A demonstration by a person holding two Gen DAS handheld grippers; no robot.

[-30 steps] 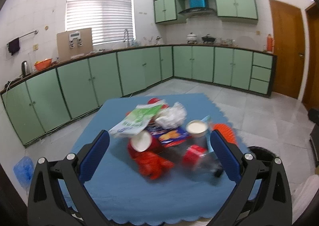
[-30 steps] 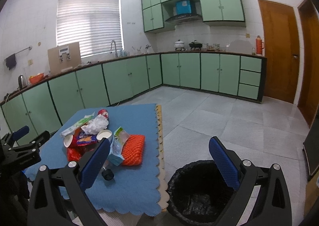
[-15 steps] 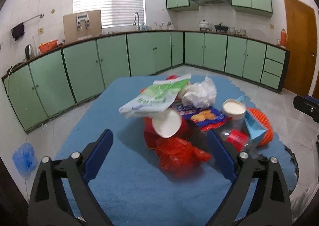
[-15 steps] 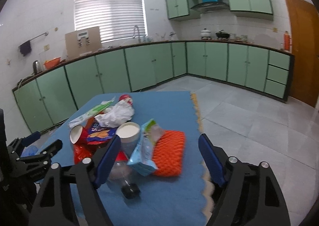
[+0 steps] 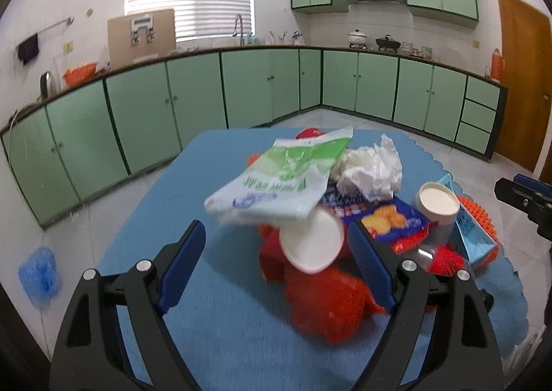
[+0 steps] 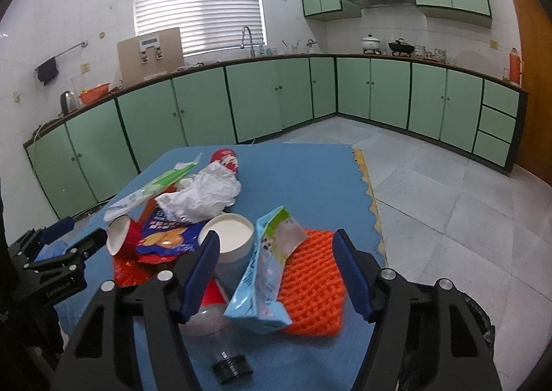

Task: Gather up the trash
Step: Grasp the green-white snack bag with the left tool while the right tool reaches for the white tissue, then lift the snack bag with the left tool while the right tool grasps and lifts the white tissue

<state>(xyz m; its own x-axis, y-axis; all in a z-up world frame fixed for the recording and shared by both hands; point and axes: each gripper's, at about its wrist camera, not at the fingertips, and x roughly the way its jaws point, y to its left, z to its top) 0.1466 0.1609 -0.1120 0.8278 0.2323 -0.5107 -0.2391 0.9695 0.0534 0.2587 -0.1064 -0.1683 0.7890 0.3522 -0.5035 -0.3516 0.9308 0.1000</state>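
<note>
1. Trash is lying heaped on the blue mat (image 6: 303, 180), toward its near left part in the right wrist view: a green-and-white bag (image 5: 286, 173), crumpled white paper (image 6: 203, 194), a tipped red cup (image 5: 310, 242), a blue snack wrapper (image 6: 165, 232), a white tub (image 6: 230, 234), a light-blue pouch (image 6: 269, 270), an orange foam net (image 6: 314, 287) and a red plastic bag (image 5: 327, 298).
2. Left gripper (image 5: 276, 263) is standing fairly wide, its jaws having just been closing, with the red cup between them but no pad pressing on it.
3. Right gripper (image 6: 276, 270) is narrower yet open too (also just closing), framing the light-blue pouch without touching it.
4. Handling, as I am judging it: nearly everything is looking light, thin and crushable; wrappers may be slipping, so pinching a folded edge seems best, the cup by its rim, the net by its soft middle.
5. A clear bottle (image 6: 220, 336) is lying half buried under the pouch. The black bin (image 6: 483, 322) is cut off at the near right, and the left view is blurring the red bag.
</note>
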